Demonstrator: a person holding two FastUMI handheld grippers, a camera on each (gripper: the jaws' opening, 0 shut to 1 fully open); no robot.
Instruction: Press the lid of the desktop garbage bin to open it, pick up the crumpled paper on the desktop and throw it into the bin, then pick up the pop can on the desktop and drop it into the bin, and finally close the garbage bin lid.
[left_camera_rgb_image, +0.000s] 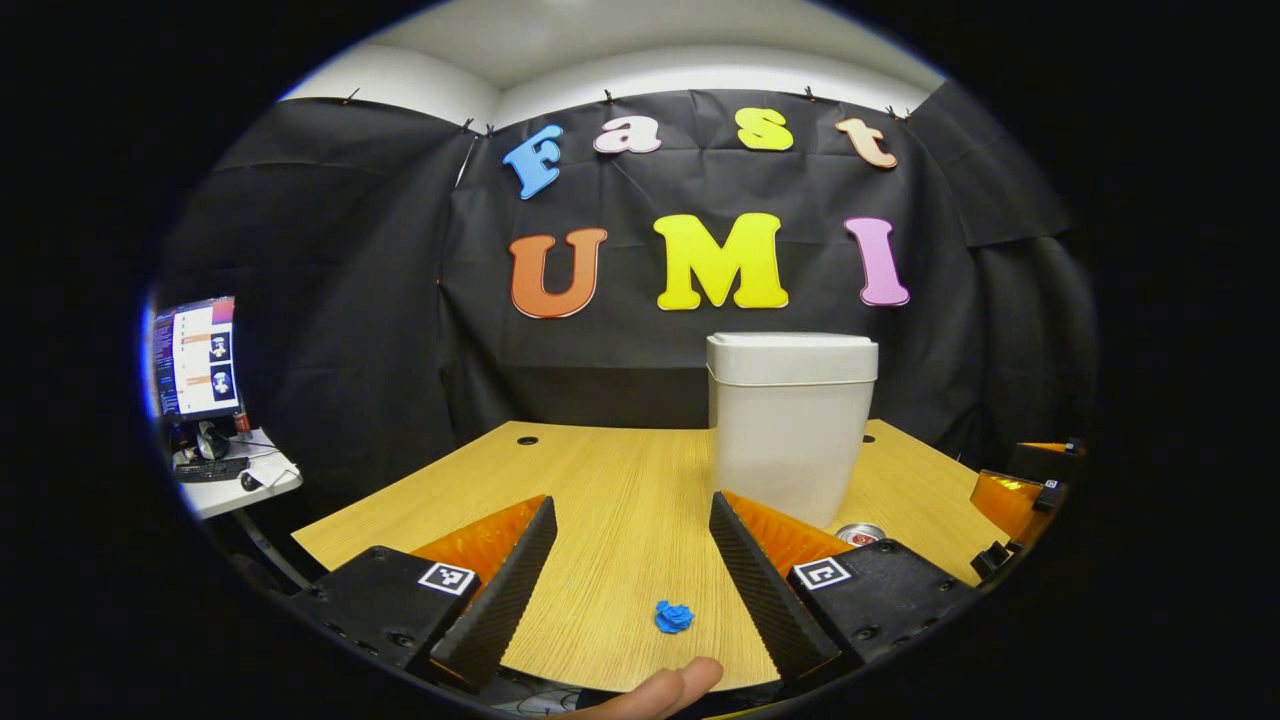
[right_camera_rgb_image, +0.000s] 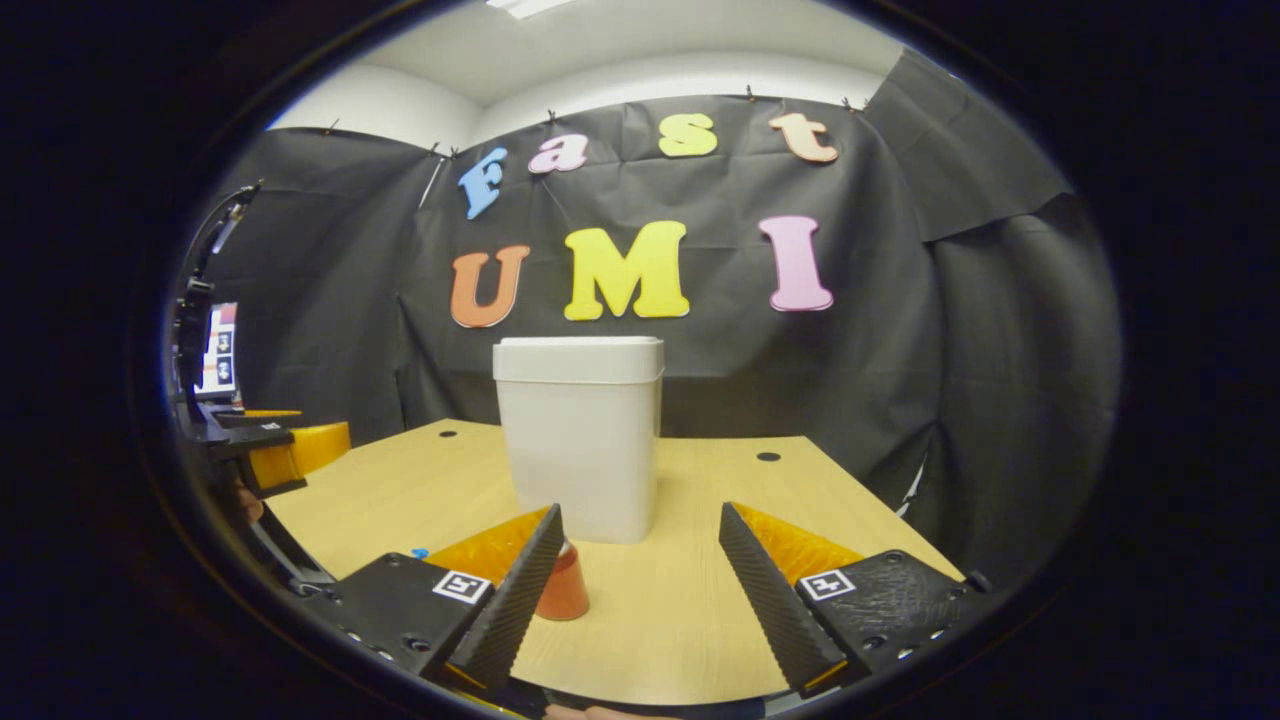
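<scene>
matt plastic bin (left_camera_rgb_image: 790, 425), wood-grain table (left_camera_rgb_image: 620, 500), crumpled paper (left_camera_rgb_image: 673, 616)

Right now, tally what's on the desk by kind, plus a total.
Garbage bin: 1, lid closed
Crumpled paper: 1, blue
Pop can: 1, upright
Total: 3

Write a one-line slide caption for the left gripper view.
Open left gripper hovers over the wooden desk, crumpled blue paper between its fingers, closed white bin ahead.
</scene>
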